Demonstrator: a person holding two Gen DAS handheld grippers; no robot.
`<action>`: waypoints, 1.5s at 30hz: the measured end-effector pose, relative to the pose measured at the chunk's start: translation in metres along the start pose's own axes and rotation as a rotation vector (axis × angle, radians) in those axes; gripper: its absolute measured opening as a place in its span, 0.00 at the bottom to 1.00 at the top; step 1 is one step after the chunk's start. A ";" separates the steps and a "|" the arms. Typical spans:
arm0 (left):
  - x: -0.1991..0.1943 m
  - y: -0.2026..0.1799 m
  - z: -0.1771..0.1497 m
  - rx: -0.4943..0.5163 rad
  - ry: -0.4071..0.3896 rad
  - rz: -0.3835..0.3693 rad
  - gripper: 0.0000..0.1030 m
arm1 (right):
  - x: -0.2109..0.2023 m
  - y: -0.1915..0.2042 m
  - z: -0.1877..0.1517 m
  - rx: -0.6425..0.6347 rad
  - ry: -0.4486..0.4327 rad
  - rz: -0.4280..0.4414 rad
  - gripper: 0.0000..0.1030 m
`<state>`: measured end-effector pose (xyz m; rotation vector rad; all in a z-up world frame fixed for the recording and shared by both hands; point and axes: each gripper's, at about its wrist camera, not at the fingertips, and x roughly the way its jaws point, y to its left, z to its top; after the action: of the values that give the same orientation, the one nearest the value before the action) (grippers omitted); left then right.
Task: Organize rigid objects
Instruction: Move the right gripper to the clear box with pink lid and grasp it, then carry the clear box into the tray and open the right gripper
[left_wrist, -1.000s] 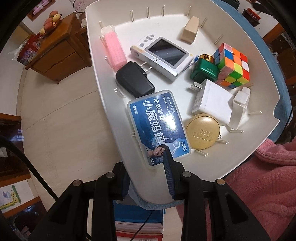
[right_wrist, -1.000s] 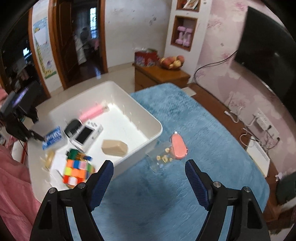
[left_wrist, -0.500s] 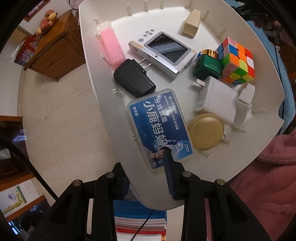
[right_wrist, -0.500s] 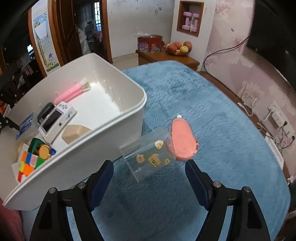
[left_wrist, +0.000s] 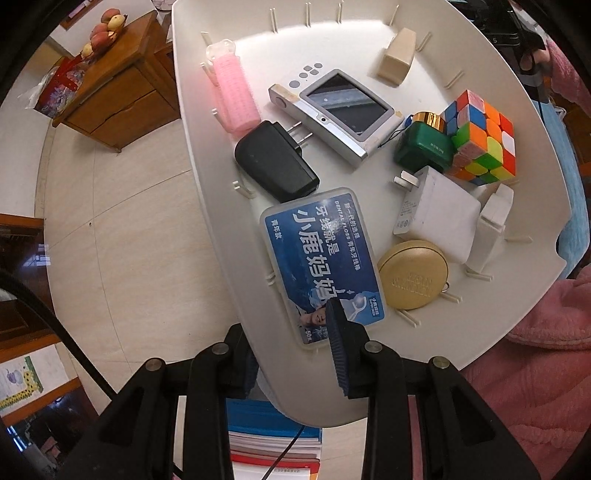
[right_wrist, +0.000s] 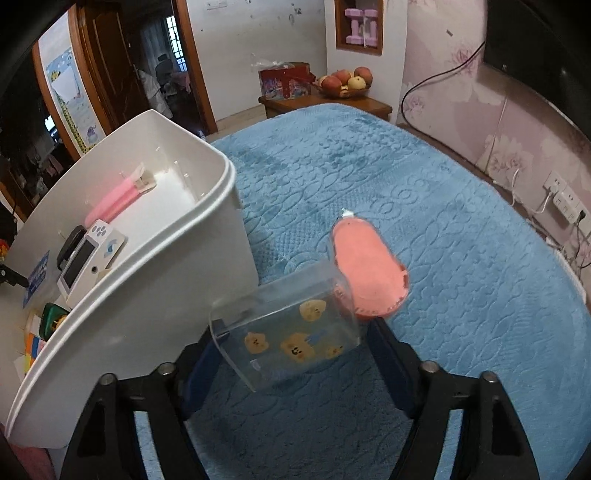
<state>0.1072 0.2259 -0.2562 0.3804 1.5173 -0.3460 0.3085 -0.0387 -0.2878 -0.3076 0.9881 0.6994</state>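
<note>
My left gripper (left_wrist: 288, 325) is shut on the near wall of the white bin (left_wrist: 221, 221), one finger outside and one inside over a blue floss box (left_wrist: 321, 254). Also in the bin are a black charger (left_wrist: 275, 162), a pink roller (left_wrist: 236, 99), a silver device (left_wrist: 336, 110), a colour cube (left_wrist: 480, 140), a green jar (left_wrist: 423, 147), a white charger (left_wrist: 436, 214) and a gold round case (left_wrist: 413, 275). A clear box (right_wrist: 291, 332) with a pink lid (right_wrist: 365, 273) lies on the blue blanket (right_wrist: 369, 166) beside the bin (right_wrist: 147, 295). My right gripper (right_wrist: 293, 332) straddles it, jaws closing.
A wooden cabinet (left_wrist: 110, 96) with fruit stands on the tiled floor to the left. A stack of books (left_wrist: 273, 435) lies under the bin's near end and pink fabric (left_wrist: 535, 369) to its right. Wall sockets (right_wrist: 565, 195) and cables line the far wall.
My right gripper came down and forward over the clear box, which now sits between narrower jaws. The left gripper keeps the same hold on the bin wall.
</note>
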 end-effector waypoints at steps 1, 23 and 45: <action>0.000 0.001 0.001 -0.001 -0.001 0.002 0.33 | 0.001 0.001 0.000 -0.004 0.006 -0.008 0.69; -0.003 -0.005 -0.005 0.033 -0.041 0.017 0.34 | -0.025 0.041 -0.049 0.342 0.072 -0.161 0.65; -0.010 -0.008 -0.018 0.110 -0.098 0.028 0.34 | -0.142 0.110 -0.051 0.616 0.008 -0.377 0.65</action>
<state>0.0875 0.2264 -0.2471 0.4647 1.3995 -0.4216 0.1510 -0.0407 -0.1868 0.0487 1.0657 0.0350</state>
